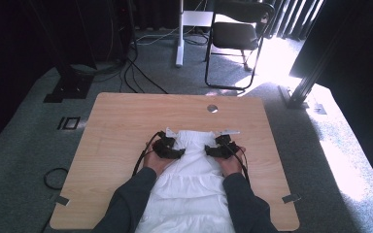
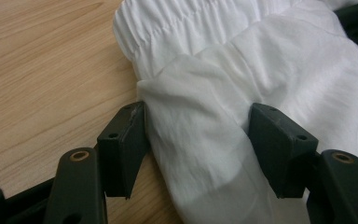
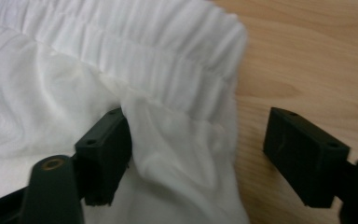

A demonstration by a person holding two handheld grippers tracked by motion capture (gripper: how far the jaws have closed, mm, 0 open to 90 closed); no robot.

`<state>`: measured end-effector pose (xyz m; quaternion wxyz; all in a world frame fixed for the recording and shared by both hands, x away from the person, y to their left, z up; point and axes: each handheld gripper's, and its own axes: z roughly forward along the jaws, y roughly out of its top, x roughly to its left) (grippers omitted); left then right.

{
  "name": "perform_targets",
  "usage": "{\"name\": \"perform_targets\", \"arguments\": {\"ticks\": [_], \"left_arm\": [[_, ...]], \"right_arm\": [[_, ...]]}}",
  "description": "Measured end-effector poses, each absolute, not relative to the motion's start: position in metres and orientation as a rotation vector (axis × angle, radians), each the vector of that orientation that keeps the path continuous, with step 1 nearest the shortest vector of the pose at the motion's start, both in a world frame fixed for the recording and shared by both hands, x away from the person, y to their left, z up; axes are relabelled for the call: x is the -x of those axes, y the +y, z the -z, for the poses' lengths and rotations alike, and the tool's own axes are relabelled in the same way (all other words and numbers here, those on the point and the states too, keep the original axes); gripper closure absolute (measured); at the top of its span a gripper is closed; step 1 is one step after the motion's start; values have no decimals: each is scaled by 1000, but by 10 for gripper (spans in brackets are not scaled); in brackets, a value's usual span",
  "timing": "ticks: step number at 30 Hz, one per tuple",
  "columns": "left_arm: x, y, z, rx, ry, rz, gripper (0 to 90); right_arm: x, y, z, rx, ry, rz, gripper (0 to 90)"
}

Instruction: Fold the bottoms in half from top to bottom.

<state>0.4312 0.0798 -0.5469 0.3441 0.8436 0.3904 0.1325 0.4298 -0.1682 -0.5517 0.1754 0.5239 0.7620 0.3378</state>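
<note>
High view: white gathered garment (image 1: 189,179), perhaps a skirt, flat on desk (image 1: 116,126), between both tools. Left tool (image 2: 196,140) view: open, straddling a cloth fold. Right tool (image 3: 198,154) view: open at the elastic edge.

No text, label, brand, number or sign is showing legibly in any view. The white garment (image 1: 190,170), the wooden table (image 1: 116,121) and the black jaws are presenting plain, unmarked surfaces.
</note>
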Motion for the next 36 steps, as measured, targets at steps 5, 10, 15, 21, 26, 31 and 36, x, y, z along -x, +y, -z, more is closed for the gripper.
{"name": "perform_targets", "arguments": {"ticks": [5,10,15,21,26,31,36], "left_arm": [[-428,77,546,-2203,1014,-357,456],[-431,82,544,-2176,1043,-211,763],[-439,88,536,-2177,1024,-163,833],[-451,95,493,-2111,960,-269,835],[-459,98,442,-2034,865,-368,835],[-463,98,376,-1944,772,-480,833],[-460,97,349,-1935,726,-523,830]], "right_arm": [[-424,-156,550,-1394,2208,-910,501],[-424,-159,546,-1447,2240,-941,820],[-430,-165,541,-1473,2263,-1003,843],[-438,-164,508,-1383,2202,-1060,843],[-446,-166,460,-1301,2102,-1134,842],[-448,-173,393,-1188,1944,-1247,841],[-445,-176,359,-1141,1896,-1286,838]]}}
